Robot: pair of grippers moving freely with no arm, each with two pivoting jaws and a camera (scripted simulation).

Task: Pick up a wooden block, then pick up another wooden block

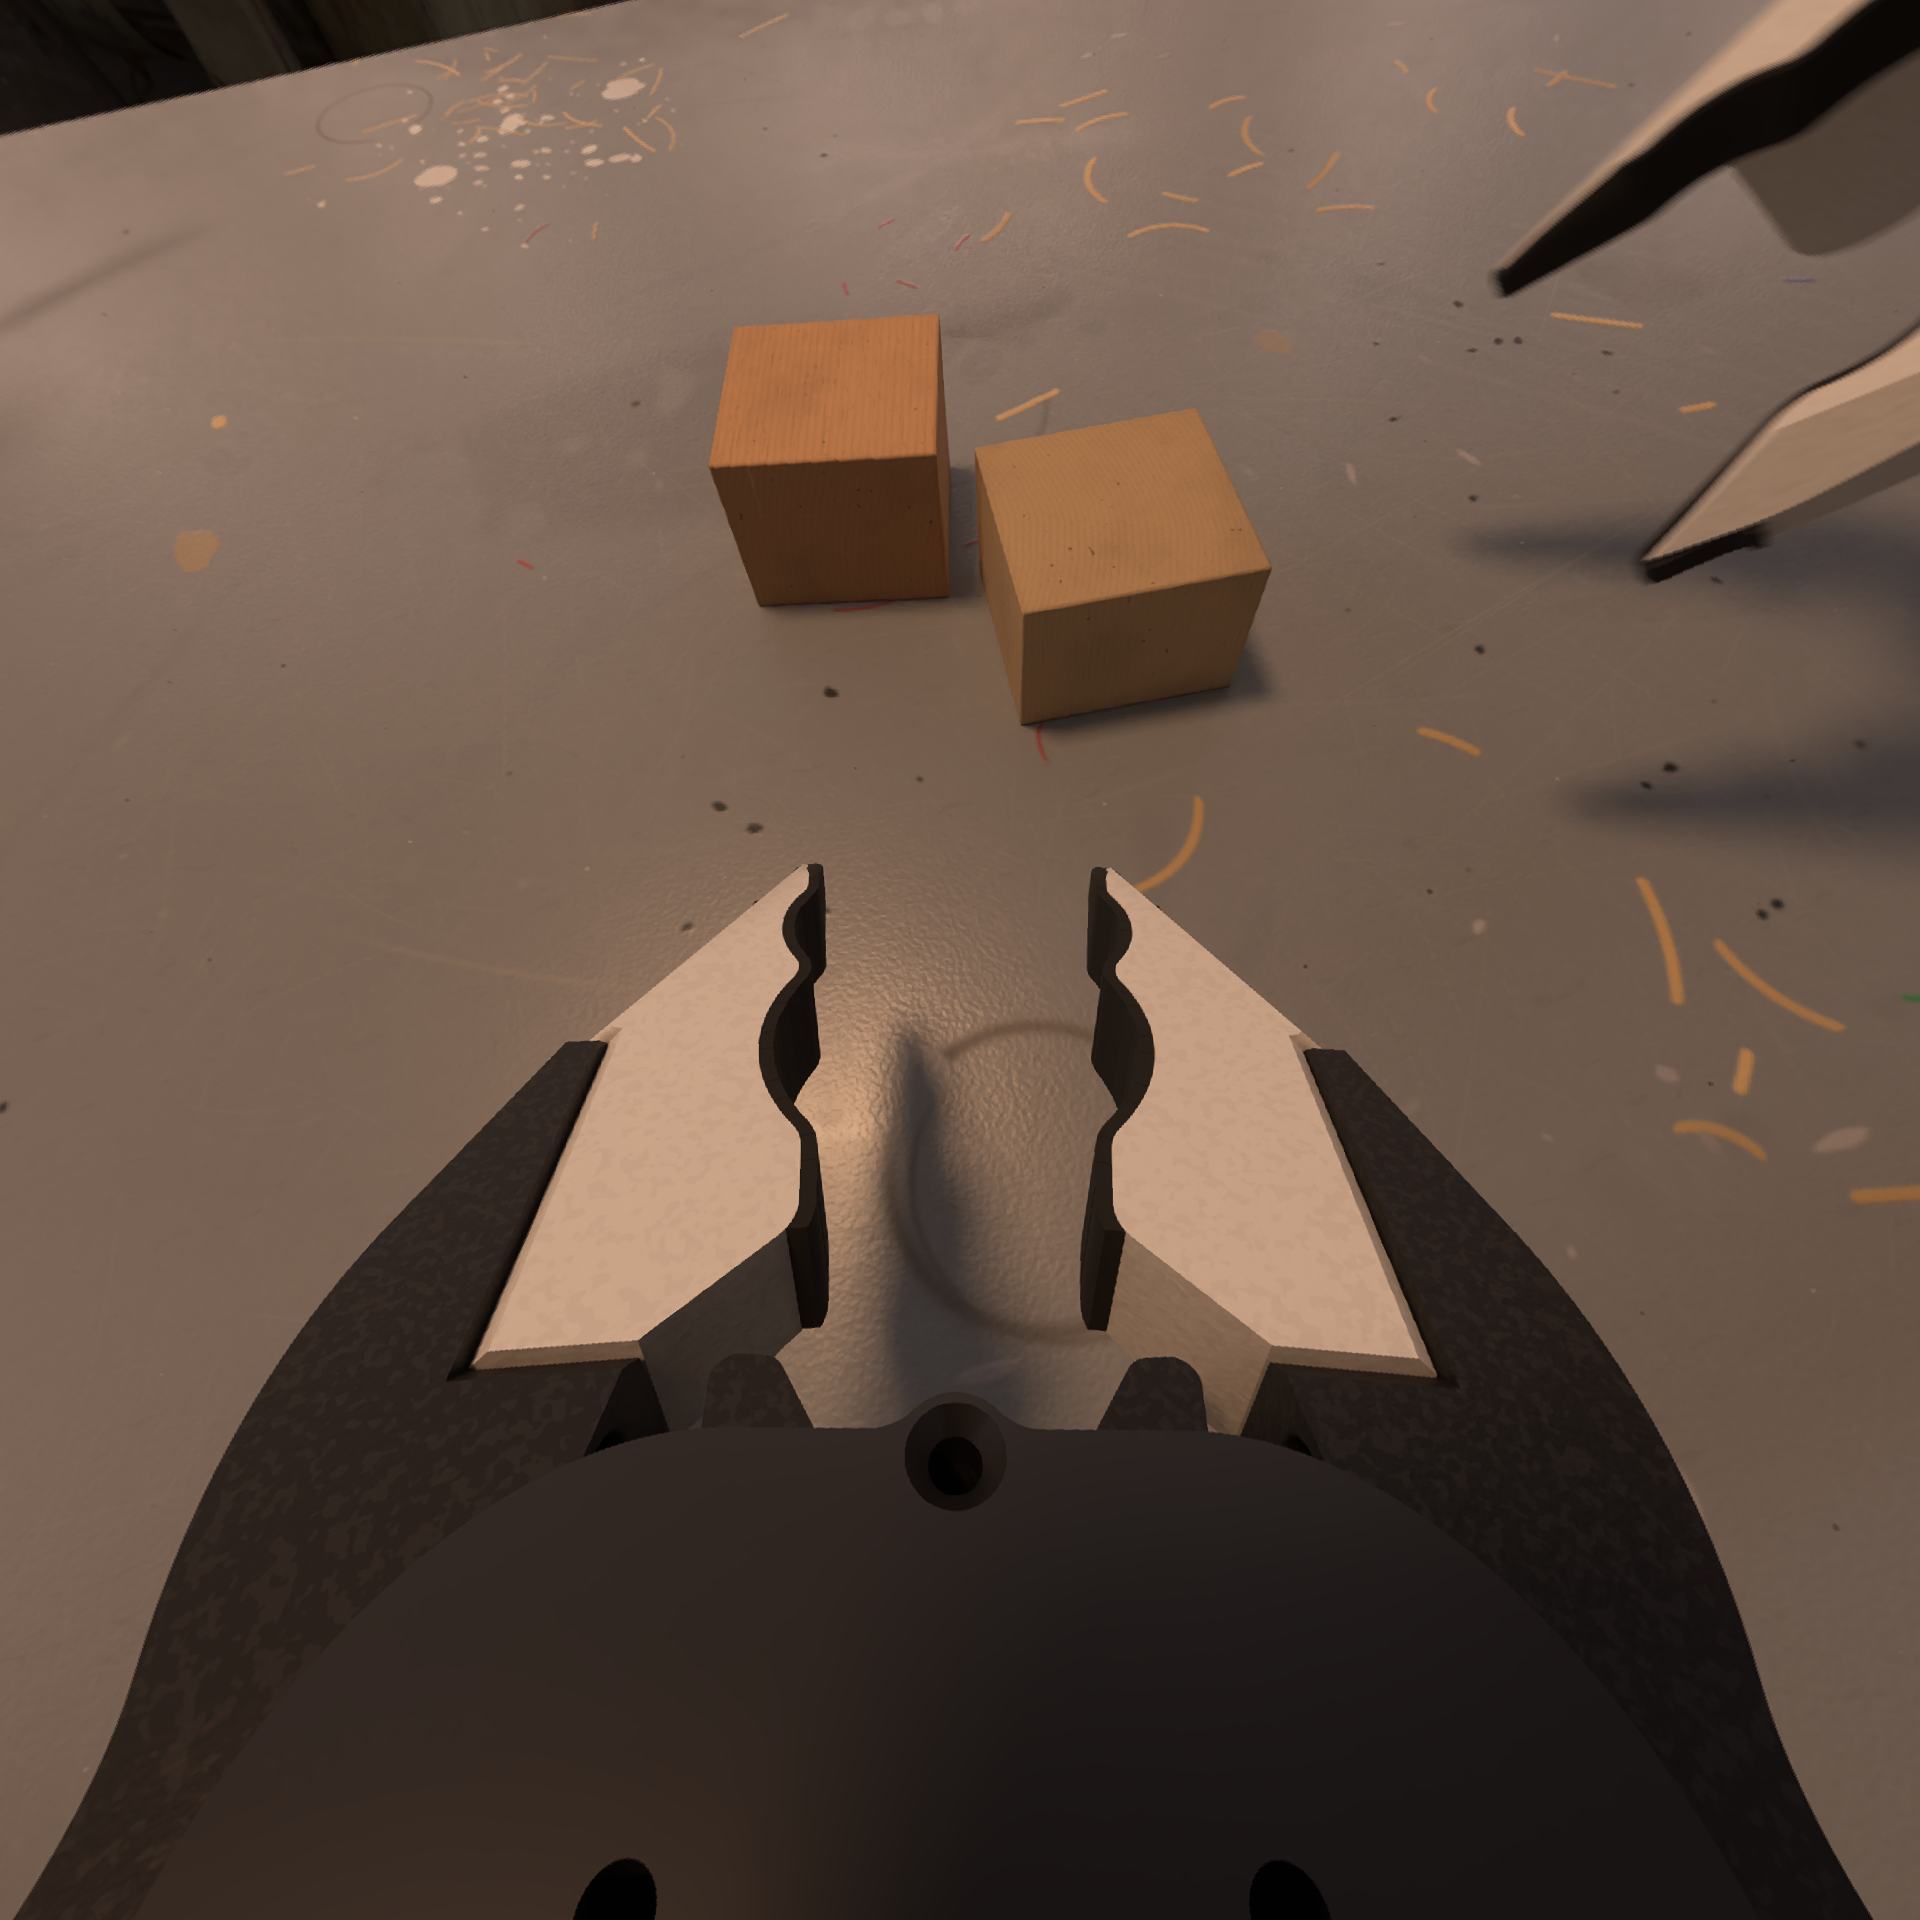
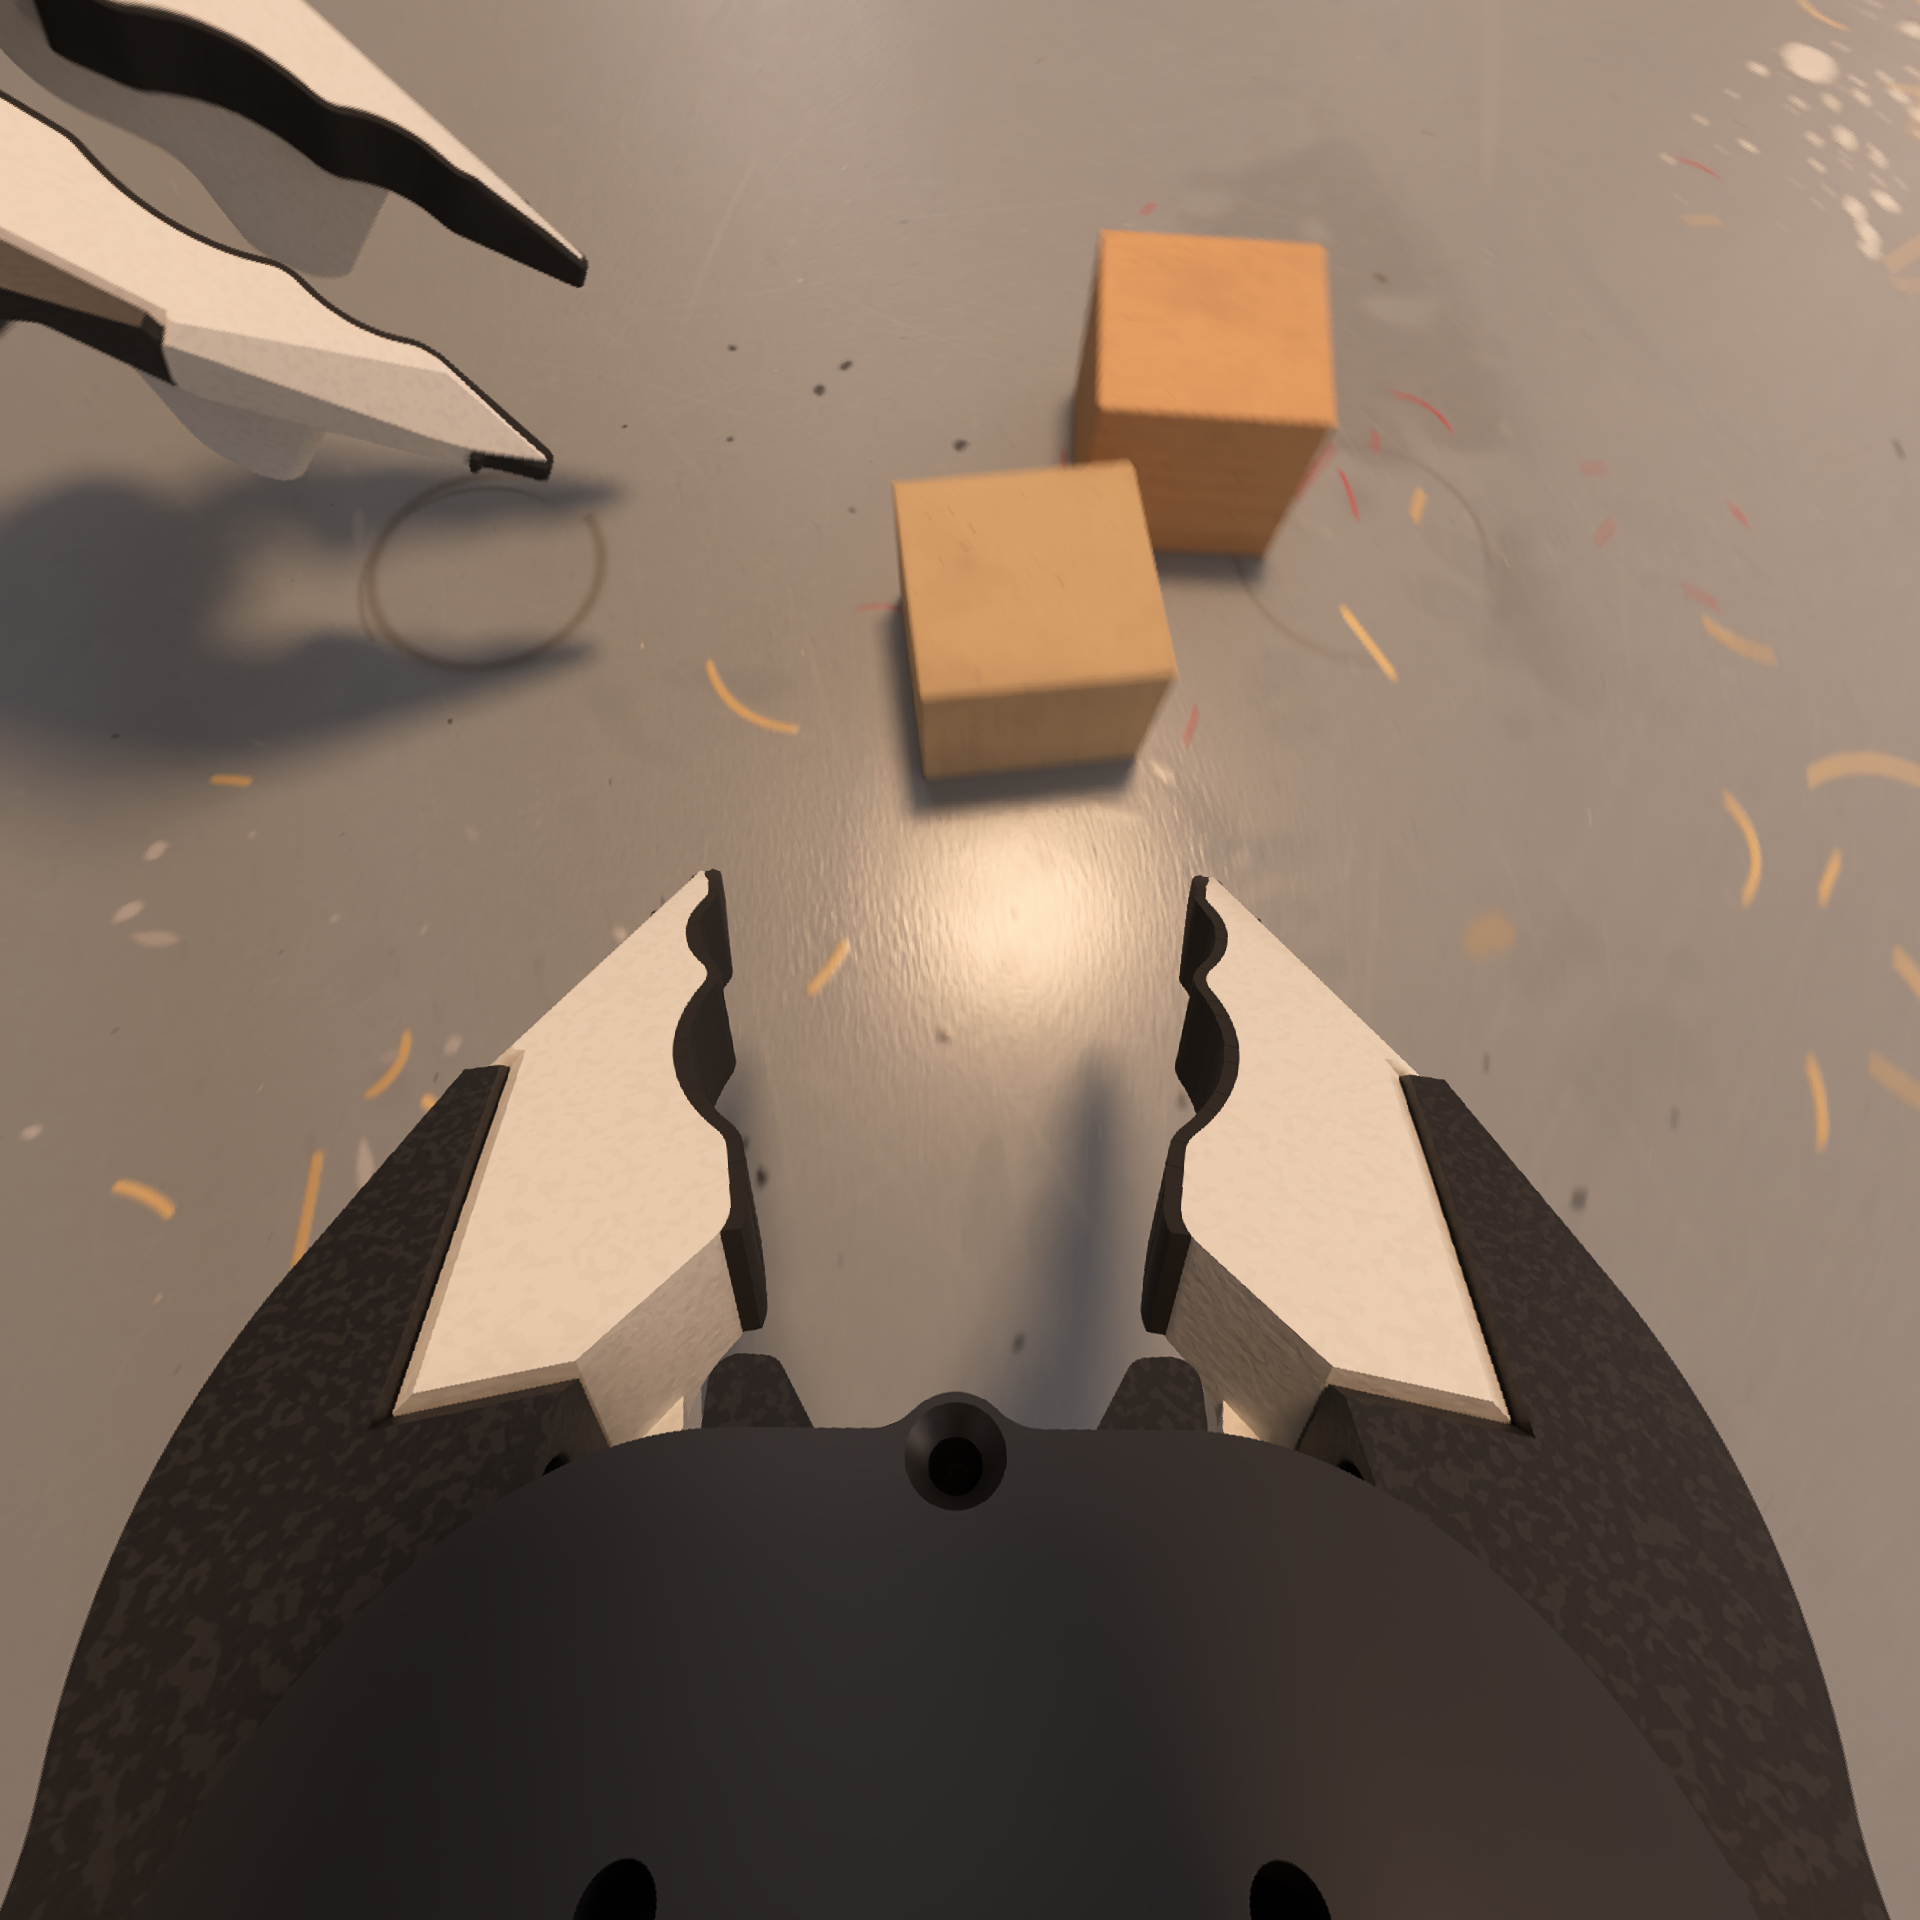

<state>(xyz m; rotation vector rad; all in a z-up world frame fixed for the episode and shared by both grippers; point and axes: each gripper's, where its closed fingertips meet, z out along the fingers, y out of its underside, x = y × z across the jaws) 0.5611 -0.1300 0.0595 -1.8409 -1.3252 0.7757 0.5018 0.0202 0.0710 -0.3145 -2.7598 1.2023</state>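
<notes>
Two wooden blocks stand close together on the grey table. The orange block (image 1: 831, 457) (image 2: 1210, 384) is the darker one. The tan block (image 1: 1117, 561) (image 2: 1029, 613) sits beside it, a narrow gap between them. My left gripper (image 1: 956, 883) is open and empty, above the table, short of both blocks. My right gripper (image 2: 956, 894) is open and empty, short of the tan block. The right gripper also shows at the right edge of the left wrist view (image 1: 1579, 416). The left gripper shows at the top left of the right wrist view (image 2: 561, 364).
The grey table (image 1: 416, 727) is flecked with orange shavings and white paint spots (image 1: 520, 135). Its far edge runs along the top left of the left wrist view. A faint ring mark (image 2: 483, 577) lies under the left gripper's fingertips.
</notes>
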